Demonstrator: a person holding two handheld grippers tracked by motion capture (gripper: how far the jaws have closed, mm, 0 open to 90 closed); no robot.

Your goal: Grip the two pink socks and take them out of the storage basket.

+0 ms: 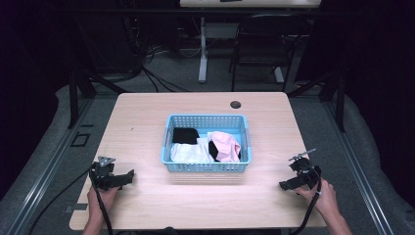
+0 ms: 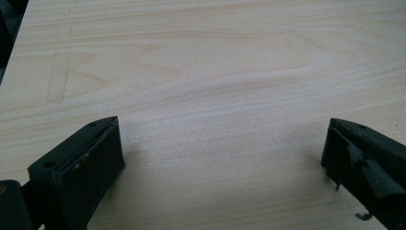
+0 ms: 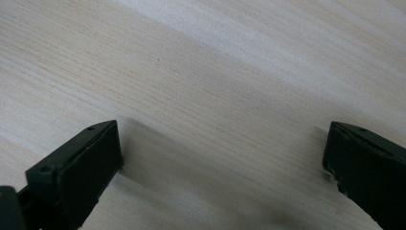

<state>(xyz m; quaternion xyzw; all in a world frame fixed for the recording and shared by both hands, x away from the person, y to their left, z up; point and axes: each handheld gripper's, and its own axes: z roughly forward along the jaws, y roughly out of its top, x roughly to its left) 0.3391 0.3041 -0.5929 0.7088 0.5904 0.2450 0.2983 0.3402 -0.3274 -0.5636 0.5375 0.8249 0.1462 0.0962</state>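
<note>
A light blue plastic basket point(image 1: 205, 167) stands in the middle of the wooden table point(image 1: 147, 122). Inside it lie a black cloth point(image 1: 185, 135), a white cloth point(image 1: 188, 153) and a pink cloth point(image 1: 226, 144). My left gripper point(image 1: 128, 177) rests on the table near the front left, held by a hand, apart from the basket. Seen from its own camera, the left gripper point(image 2: 222, 143) has its jaws wide apart over bare wood. My right gripper point(image 1: 285, 185) sits near the front right, also in a hand. The right gripper point(image 3: 222, 143) is open, with only wood grain between its jaws.
A round cable hole point(image 1: 235, 105) is in the table's far edge. Behind the table stand a black chair point(image 1: 266, 44) and a white desk leg point(image 1: 202, 49). Cables trail from both grippers off the front edge. Dark frame bars flank the table.
</note>
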